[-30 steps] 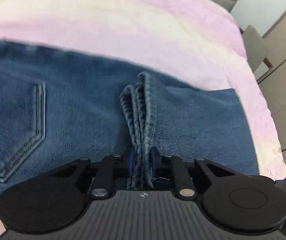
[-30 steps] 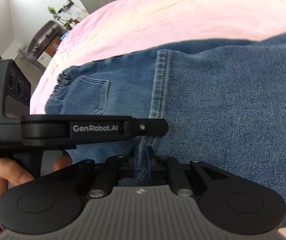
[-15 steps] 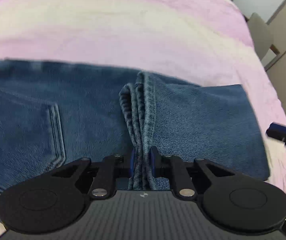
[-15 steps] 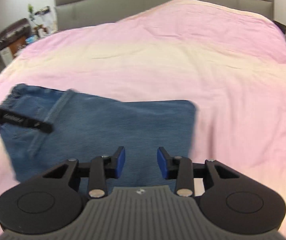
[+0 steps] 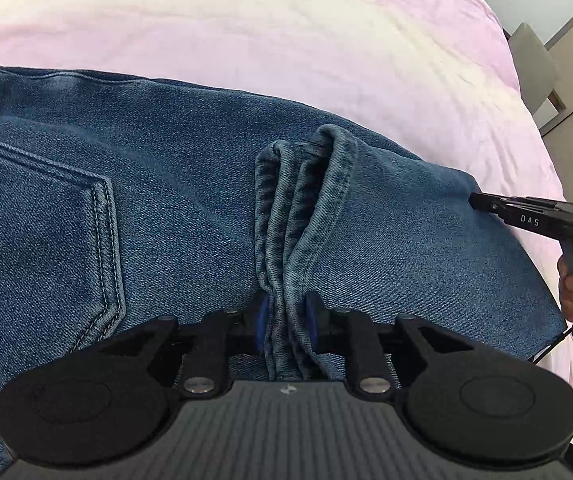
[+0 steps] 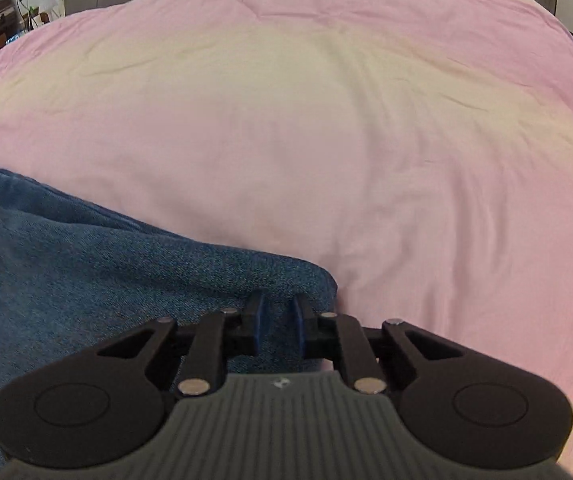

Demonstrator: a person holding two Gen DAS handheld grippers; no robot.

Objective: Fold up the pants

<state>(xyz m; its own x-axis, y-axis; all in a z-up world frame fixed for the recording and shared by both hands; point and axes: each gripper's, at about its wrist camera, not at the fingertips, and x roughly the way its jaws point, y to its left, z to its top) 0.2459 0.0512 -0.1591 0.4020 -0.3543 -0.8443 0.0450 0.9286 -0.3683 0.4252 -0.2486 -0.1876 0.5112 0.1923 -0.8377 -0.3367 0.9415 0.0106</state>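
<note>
Pants (image 5: 174, 200) lengthwise left-right on bedspread (image 6: 326, 140)

Blue denim pants (image 5: 174, 184) — pink-and-cream bedspread (image 6: 326, 120).

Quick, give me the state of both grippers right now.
Left gripper: shut on the bunched hem of the jeans.
Right gripper: open, nothing between its fingers, over the jeans' folded corner.
</note>
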